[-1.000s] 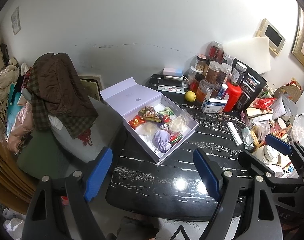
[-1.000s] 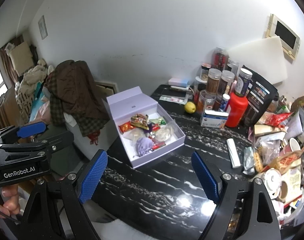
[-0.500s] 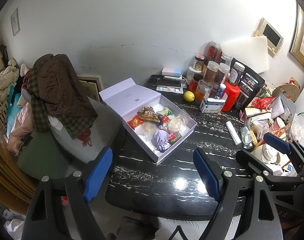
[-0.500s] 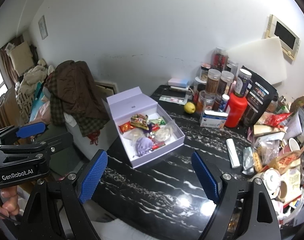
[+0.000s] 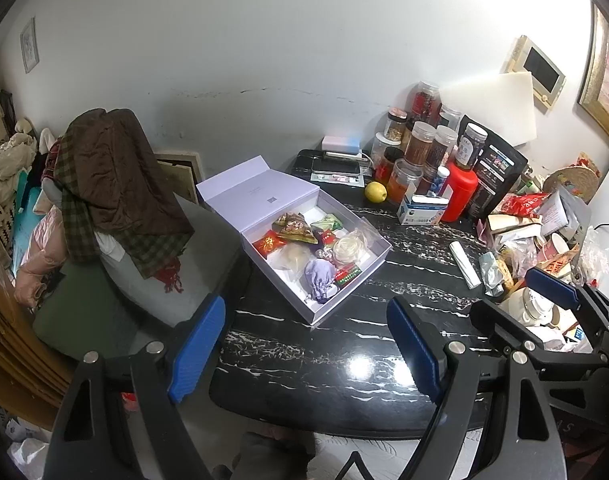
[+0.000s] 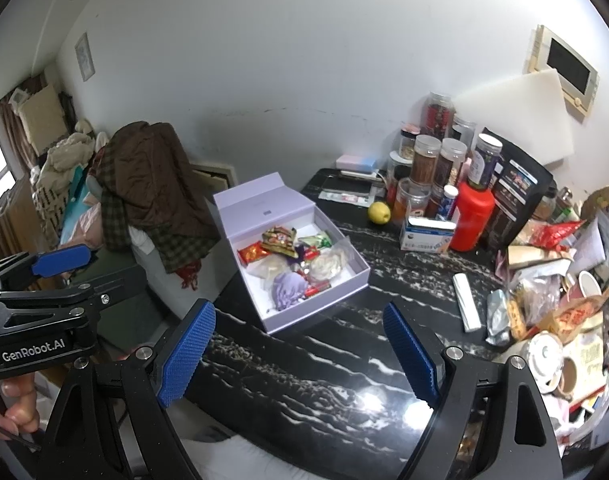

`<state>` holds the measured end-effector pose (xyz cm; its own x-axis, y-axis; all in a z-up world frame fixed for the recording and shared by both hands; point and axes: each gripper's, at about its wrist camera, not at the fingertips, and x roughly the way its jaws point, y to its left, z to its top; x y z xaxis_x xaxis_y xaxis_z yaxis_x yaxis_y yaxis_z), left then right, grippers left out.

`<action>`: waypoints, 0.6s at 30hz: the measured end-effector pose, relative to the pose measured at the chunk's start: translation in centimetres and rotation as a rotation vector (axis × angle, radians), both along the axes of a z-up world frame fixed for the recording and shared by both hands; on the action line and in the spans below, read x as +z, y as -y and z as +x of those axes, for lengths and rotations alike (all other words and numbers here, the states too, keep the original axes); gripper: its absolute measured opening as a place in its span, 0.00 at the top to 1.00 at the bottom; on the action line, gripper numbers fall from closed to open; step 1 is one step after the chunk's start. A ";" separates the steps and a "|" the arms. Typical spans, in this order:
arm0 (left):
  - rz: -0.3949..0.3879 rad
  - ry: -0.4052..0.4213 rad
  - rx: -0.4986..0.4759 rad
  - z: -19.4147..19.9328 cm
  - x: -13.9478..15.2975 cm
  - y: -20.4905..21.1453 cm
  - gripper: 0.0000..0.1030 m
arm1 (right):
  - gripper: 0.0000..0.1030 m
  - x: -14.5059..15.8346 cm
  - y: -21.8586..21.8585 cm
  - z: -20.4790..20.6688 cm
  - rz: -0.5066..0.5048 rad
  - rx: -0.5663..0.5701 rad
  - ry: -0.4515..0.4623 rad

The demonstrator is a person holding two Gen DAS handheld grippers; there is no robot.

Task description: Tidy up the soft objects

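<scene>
An open lilac box (image 5: 356,280) (image 6: 344,284) sits on the black marble table (image 5: 344,360) (image 6: 324,360), lid tipped back. It holds a purple cloth pouch (image 5: 319,276) (image 6: 288,290), snack packets (image 5: 294,226) (image 6: 279,240) and pale soft bundles (image 5: 346,246) (image 6: 326,266). My left gripper (image 5: 306,352) is open and empty, above the table's near edge, short of the box. My right gripper (image 6: 300,354) is open and empty, also short of the box. The right gripper's blue fingers (image 5: 552,289) show at the right of the left wrist view, the left's (image 6: 60,259) at the left of the right wrist view.
Jars (image 5: 422,148), a red bottle (image 5: 460,196), a lemon (image 5: 375,191) and a tissue box (image 5: 422,210) stand behind the box. Cluttered packets and cups (image 6: 552,320) crowd the right side. A chair draped with brown clothing (image 5: 116,184) stands left of the table.
Both grippers have drifted slightly; the view shifts a little. Both stay open and nothing was picked up.
</scene>
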<state>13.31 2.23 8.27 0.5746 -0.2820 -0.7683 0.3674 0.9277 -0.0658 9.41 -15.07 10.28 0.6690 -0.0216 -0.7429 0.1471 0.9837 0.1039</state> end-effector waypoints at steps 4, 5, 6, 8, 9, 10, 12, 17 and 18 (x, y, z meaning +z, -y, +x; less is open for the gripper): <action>-0.002 0.001 -0.001 -0.1 0.0 0.0 0.19 | 0.16 -0.1 0.2 -0.1 0.013 -0.002 -0.003; -0.001 0.002 0.000 -0.1 0.0 0.1 0.19 | 0.16 -0.2 0.3 -0.1 0.013 -0.002 -0.003; 0.001 0.001 0.000 -0.1 0.0 0.0 0.19 | 0.16 -0.2 0.4 -0.1 0.013 -0.001 -0.003; 0.000 0.001 -0.001 -0.1 -0.1 0.0 0.19 | 0.16 -0.2 0.4 -0.1 0.015 -0.003 -0.004; 0.000 0.000 0.000 -0.1 -0.1 0.0 0.19 | 0.16 -0.2 0.5 -0.1 0.015 -0.002 -0.004; 0.001 -0.001 -0.001 -0.1 0.0 0.1 0.19 | 0.16 -0.2 0.5 -0.1 0.016 -0.001 -0.005; 0.003 -0.004 -0.003 -0.1 0.0 0.0 0.19 | 0.16 -0.3 0.5 -0.2 0.016 -0.002 -0.005; 0.007 -0.015 -0.005 0.2 -0.2 -0.2 0.19 | 0.16 -0.3 0.6 -0.2 0.018 -0.002 -0.007; 0.008 -0.015 -0.004 0.3 -0.2 -0.2 0.19 | 0.16 -0.3 0.6 -0.2 0.019 -0.004 -0.008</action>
